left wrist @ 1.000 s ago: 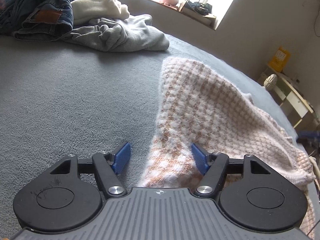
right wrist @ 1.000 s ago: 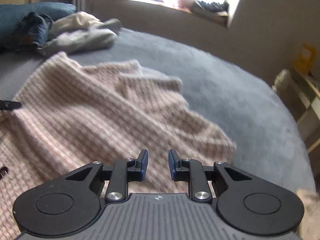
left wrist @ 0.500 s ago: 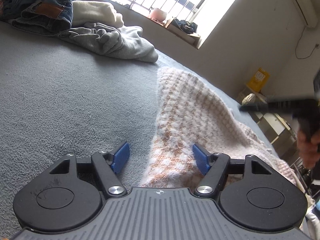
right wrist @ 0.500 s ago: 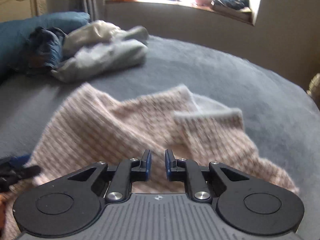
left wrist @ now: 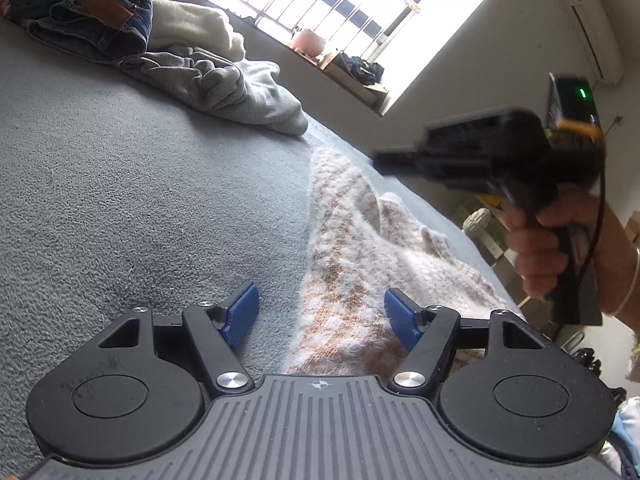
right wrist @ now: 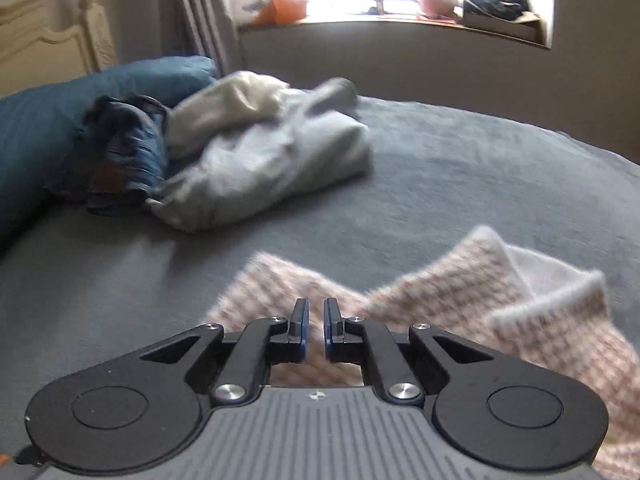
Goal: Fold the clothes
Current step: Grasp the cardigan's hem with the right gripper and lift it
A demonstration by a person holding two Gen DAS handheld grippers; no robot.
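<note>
A fluffy pink-and-white checked sweater (left wrist: 360, 248) lies rumpled on the grey bed cover (left wrist: 120, 200). My left gripper (left wrist: 320, 296) is open low over the sweater's left edge, one blue pad over the cover and one over the knit, neither pressing. In the left wrist view my right gripper (left wrist: 382, 158) hovers above the sweater, held by a hand (left wrist: 540, 240). In its own view the right gripper (right wrist: 316, 308) is above the sweater (right wrist: 540, 320), near its white collar (right wrist: 552, 292). Its jaws are closing to a narrow slit with nothing between them.
A heap of clothes lies at the far side of the bed: dark jeans (left wrist: 100, 12), a cream garment (left wrist: 188, 28) and a grey garment (left wrist: 224, 84). A blue pillow (right wrist: 60, 120) lies beside the heap. A window sill (right wrist: 400, 24) with small items runs behind.
The right gripper swept left across the sweater while its jaws narrowed, and it came into the left wrist view. The left gripper tilted and sank a little, staying open.
</note>
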